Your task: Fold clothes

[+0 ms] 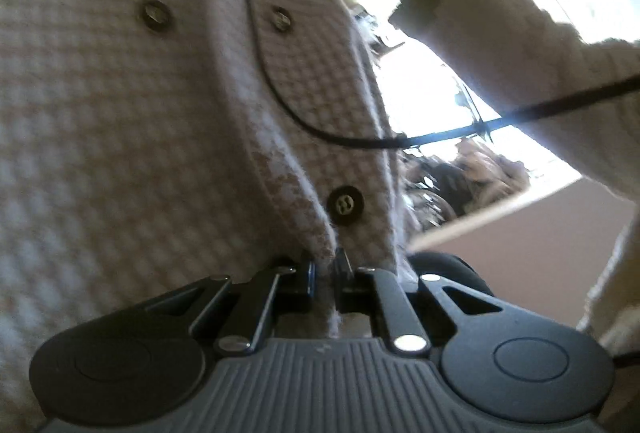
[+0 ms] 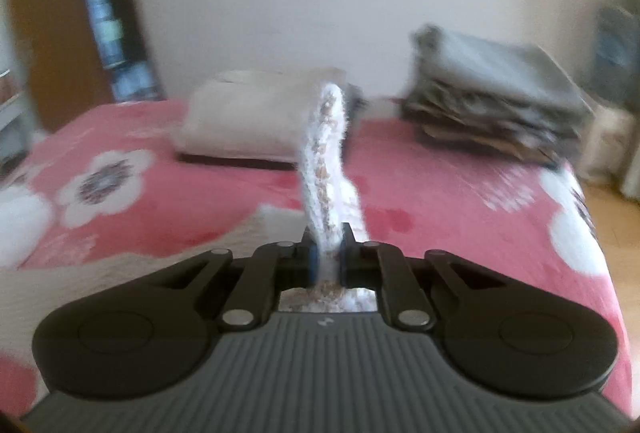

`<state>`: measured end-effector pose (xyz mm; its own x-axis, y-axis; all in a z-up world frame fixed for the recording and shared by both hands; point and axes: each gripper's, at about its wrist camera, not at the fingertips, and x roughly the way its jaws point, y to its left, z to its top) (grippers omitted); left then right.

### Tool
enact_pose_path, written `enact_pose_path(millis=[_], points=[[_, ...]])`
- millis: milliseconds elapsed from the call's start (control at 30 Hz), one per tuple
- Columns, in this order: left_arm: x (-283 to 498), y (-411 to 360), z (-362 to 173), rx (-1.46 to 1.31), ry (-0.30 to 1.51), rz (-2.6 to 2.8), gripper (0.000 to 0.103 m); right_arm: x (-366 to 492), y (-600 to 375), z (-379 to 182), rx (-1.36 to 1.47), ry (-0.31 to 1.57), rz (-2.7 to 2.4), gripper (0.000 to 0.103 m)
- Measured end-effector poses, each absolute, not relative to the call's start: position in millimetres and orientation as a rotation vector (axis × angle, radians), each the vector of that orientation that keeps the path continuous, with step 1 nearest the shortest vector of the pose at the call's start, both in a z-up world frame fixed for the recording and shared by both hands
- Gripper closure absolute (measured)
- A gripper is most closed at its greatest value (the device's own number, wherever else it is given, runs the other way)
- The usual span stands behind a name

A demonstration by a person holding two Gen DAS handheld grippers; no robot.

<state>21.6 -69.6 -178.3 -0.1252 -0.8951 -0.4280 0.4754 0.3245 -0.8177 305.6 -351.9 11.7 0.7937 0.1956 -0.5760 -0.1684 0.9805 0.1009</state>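
Two hand-held grippers, left hand-held gripper point(image 1: 325, 275) and right hand-held gripper point(image 2: 328, 257) each clenched on one checked garment point(image 1: 120, 113), three buttons point(image 1: 345, 204) visible, two seemingly folded stacks point(image 2: 492, 101) along bed's point(image 2: 440, 185) far edge.

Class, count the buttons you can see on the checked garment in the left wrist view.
3. Two pale buttons sit high on the checked garment: one at left, one beside the dark-piped edge. A dark button lies lower, near the tongs. Folds may hide more.
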Motion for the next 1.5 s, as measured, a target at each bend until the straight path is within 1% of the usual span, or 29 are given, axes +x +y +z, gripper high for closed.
enact_pose_path(millis=[100, 233, 433, 533, 567, 600, 633, 667, 700, 767, 833, 867, 967, 1033, 1067, 1133, 1200, 1267, 1367, 1500], points=[[20.7, -73.6, -181.3, -0.461, 1.206, -1.267, 0.095, 310.0, -318.9, 1.2, -0.123, 0.667, 0.285, 0.093], [18.9, -71.5, -183.0, -0.458, 1.221, -1.261, 0.095, 329.6, -274.7, -39.0, -0.309, 0.745, 0.315, 0.092], [16.8, -78.2, -183.5, -0.454, 1.239, -1.225, 0.094, 365.4, -262.0, -85.2, -0.252, 0.826, 0.255, 0.090], [16.5, -80.8, -183.8, -0.440, 1.243, -1.204, 0.094, 363.6, -260.1, -83.8, -0.219, 0.832, 0.227, 0.088], [16.2, -81.0, -183.3, -0.433, 1.240, -1.197, 0.094, 363.3, -261.3, -79.0, -0.197, 0.843, 0.221, 0.083], [15.7, -81.0, -182.7, -0.427, 1.235, -1.189, 0.093, 361.2, -263.7, -73.2, -0.170, 0.846, 0.219, 0.070], [13.9, -78.2, -180.9, -0.426, 1.231, -1.179, 0.092, 356.9, -267.6, -66.2, -0.138, 0.840, 0.221, 0.064], [12.2, -75.6, -179.2, -0.423, 1.227, -1.170, 0.092, 349.6, -273.5, -56.6, -0.101, 0.821, 0.221, 0.055], [10.9, -74.4, -177.7, -0.420, 1.222, -1.159, 0.091, 338.6, -281.7, -43.6, -0.061, 0.788, 0.220, 0.051], [7.2, -71.7, -174.6, -0.416, 1.211, -1.141, 0.089, 311.9, -302.4, -17.0, 0.032, 0.734, 0.214, 0.050], [1.3, -63.2, -173.4, -0.414, 1.207, -1.118, 0.081, 276.5, -328.9, 10.7, 0.143, 0.693, 0.200, 0.049], [0.3, -62.5, -173.1, -0.418, 1.209, -1.113, 0.080, 254.6, -342.9, 23.1, 0.192, 0.676, 0.190, 0.049], [1.8, -59.6, -175.7, -0.437, 1.216, -1.112, 0.069, 179.6, -383.3, 56.5, 0.297, 0.647, 0.123, 0.047], [2.2, -59.0, -177.1, -0.446, 1.229, -1.133, 0.056, 127.3, -407.0, 70.2, 0.320, 0.666, 0.034, 0.046], [2.5, -58.8, -178.1, -0.450, 1.235, -1.147, 0.055, 103.0, -417.5, 74.3, 0.323, 0.683, -0.020, 0.046], [4.5, -61.6, -181.3, -0.451, 1.243, -1.168, 0.054, 55.5, -438.2, 77.5, 0.353, 0.723, -0.142, 0.046], [7.6, -62.1, -185.0, -0.471, 1.258, -1.182, 0.054, 14.7, -457.3, 74.2, 0.434, 0.778, -0.261, 0.046], [11.4, -60.6, -188.8, -0.505, 1.279, -1.190, 0.054, -16.0, -471.7, 73.6, 0.514, 0.794, -0.358, 0.046], [15.6, -56.5, -192.6, -0.530, 1.301, -1.204, 0.054, -44.1, -485.9, 77.1, 0.598, 0.789, -0.464, 0.046], [20.4, -55.7, -196.9, -0.540, 1.323, -1.230, 0.054, -55.0, -490.9, 77.1, 0.631, 0.836, -0.558, 0.046]])
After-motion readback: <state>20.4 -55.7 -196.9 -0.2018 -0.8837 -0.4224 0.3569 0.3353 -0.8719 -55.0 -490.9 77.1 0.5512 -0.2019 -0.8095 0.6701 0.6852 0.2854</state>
